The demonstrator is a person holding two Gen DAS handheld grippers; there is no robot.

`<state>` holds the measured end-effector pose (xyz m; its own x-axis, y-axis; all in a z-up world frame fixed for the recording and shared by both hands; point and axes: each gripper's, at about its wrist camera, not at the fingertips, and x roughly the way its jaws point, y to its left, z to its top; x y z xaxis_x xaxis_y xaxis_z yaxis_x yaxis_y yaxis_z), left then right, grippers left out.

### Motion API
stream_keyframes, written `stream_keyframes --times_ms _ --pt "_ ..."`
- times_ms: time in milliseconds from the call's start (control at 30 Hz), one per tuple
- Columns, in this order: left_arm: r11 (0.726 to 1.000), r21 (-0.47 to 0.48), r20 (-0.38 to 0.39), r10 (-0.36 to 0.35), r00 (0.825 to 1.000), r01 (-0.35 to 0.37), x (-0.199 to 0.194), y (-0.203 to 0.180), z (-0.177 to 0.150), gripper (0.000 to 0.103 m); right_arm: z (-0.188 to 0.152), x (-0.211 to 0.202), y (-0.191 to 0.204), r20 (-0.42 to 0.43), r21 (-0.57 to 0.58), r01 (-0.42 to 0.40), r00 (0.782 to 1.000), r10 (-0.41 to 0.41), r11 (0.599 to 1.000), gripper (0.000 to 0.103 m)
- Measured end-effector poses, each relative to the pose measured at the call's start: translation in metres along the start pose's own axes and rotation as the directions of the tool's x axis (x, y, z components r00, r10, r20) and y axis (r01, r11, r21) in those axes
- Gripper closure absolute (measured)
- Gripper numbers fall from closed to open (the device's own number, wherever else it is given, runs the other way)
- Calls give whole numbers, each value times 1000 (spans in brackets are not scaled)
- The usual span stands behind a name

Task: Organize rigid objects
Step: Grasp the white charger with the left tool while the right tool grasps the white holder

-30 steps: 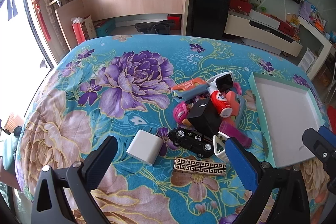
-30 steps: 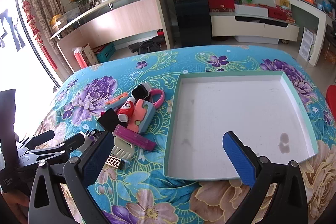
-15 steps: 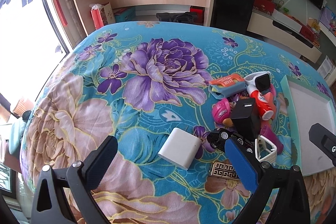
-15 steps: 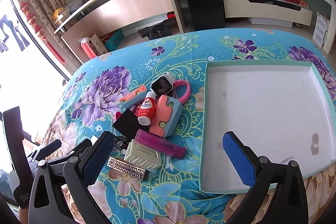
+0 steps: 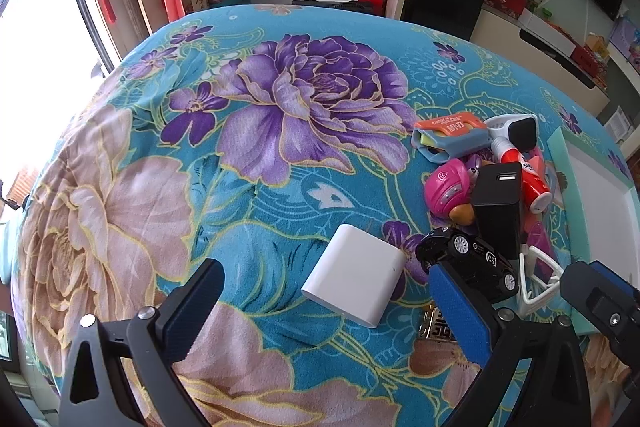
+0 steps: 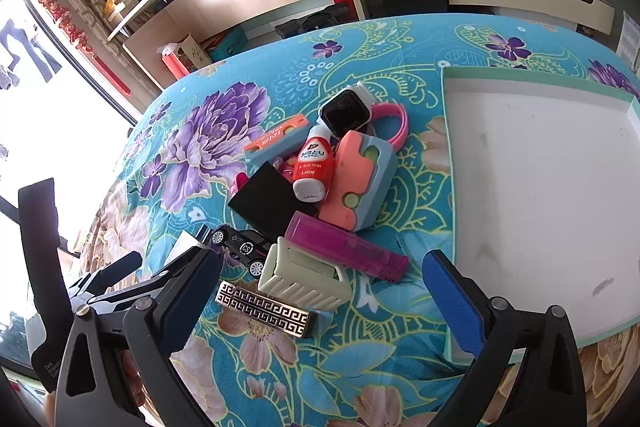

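Note:
A pile of small rigid things lies on the flowered cloth: a black toy car [image 5: 468, 259], a black power bank [image 5: 498, 203], a red bottle [image 6: 314, 163], a magenta tube [image 6: 346, 251] and an orange-and-blue case [image 6: 356, 183]. A white box [image 5: 354, 281] sits apart, between the spread fingers of my left gripper [image 5: 328, 311], untouched. My right gripper [image 6: 320, 303] hangs over a cream hair claw [image 6: 304, 279] and a gold-patterned bar [image 6: 264, 309]; its jaws are closing slightly, and the pads touch neither. The white tray [image 6: 536, 187] lies right of the pile.
The tray's green rim [image 5: 560, 151] borders the pile on the right. A smartwatch with a pink strap [image 6: 348, 113] and a pink toy [image 5: 446, 187] lie at the pile's far side. Beyond the table's far edge stand a wooden counter and a black cabinet.
Both grippers have sunk closer to the table. The left one now frames the white box. The right one has swung left from the tray to the near edge of the pile.

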<state>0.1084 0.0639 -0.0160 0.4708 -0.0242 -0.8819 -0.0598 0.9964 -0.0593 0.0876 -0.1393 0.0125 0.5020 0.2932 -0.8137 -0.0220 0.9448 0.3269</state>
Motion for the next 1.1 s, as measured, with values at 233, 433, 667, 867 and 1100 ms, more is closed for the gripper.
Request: stream_keyframes --times_ms 233,433,667,867,1100 --pt "999 22 0 -29 1000 29 6 -2 -1 8 -10 16 0 -47 41 -47 998 49 998 27" --pt "999 30 -8 -30 1000 30 14 0 -3 20 -12 24 -3 -54 61 -50 997 53 997 30" --pt "997 44 5 -58 998 57 13 -3 -4 39 -13 23 -1 -50 52 -57 997 59 997 42" --pt "997 50 12 -65 998 65 12 -3 -4 52 -17 30 0 -69 64 -77 994 81 995 44" --pt "999 25 36 -40 999 39 4 4 -2 54 -18 29 -1 -62 73 -91 993 96 993 44"
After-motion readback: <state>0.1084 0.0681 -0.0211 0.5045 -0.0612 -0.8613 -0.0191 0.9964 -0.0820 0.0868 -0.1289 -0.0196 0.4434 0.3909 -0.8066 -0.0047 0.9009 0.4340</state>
